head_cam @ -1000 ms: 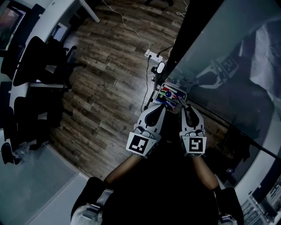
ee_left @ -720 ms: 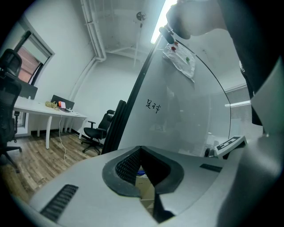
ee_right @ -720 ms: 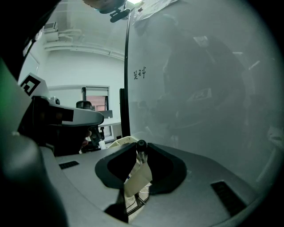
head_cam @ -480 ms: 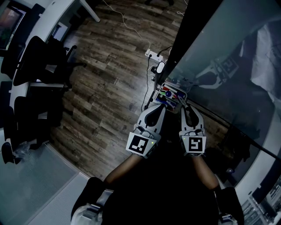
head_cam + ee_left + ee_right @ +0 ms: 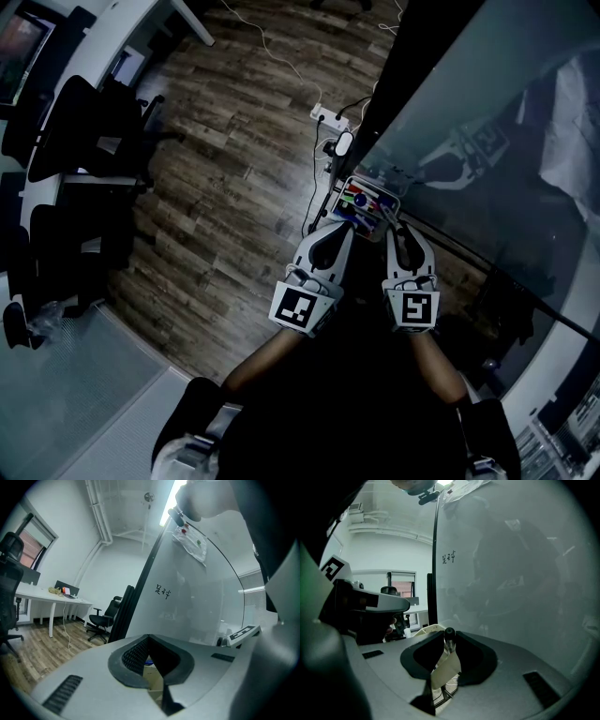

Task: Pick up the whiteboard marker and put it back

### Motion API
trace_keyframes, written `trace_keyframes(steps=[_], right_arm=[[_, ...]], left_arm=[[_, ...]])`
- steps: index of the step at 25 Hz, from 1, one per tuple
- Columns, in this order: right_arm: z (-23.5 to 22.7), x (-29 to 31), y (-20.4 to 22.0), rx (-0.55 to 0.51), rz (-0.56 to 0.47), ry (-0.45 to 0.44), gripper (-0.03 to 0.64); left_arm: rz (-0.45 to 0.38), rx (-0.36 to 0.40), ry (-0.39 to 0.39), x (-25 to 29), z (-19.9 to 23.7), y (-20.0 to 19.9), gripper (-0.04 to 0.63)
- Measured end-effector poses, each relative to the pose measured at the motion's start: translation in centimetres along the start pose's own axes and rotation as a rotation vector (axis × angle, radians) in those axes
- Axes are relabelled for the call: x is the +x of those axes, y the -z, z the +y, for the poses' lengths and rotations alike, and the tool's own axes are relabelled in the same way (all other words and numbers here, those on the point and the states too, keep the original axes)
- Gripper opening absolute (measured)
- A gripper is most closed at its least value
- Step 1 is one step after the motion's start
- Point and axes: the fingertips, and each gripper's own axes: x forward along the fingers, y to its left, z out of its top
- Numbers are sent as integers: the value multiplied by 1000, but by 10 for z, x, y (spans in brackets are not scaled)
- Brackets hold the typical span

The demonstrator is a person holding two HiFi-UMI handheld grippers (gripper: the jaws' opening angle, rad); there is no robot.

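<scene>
Black shadow swallows my forearms and lap in the head view, and the colours in the tray are only small red, green and blue streaks; I cannot tell how many pens lie there. Of the whiteboard marker that view gives just a thin pale sliver beyond the tips of my right hand-held gripper, above the tray's near end. Whether it touches the tray I cannot tell. A small handwritten scribble on the whiteboard is too small to read.

Both arms reach forward side by side, the marker cubes facing up at me. Both tools point at the tray at the foot of the board. My left hand-held gripper sits just beside the right one, apart from it.

In the right gripper view the jaws are clamped on the marker, which stands upright between the tips. It has a round black cap on top and a paler barrel below. In the left gripper view the jaws meet at their tips with nothing between them. Their inner pads are dark ribbed rubber, set in smooth grey plastic shells. The board is glossy and grey-white with a dark frame. The floor is brown wood plank, with a white power strip and cables lying on it.
</scene>
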Motion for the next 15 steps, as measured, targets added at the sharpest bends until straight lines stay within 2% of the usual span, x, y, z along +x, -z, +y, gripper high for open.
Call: trace_keyframes(steps=[11, 15], right_arm=[[1, -3, 4, -13, 18, -10, 86], [1, -5, -3, -13, -6, -3, 87]], left_arm=[[23, -9, -2, -2, 2, 7, 8], [-8, -10, 4, -3, -2, -1, 8]])
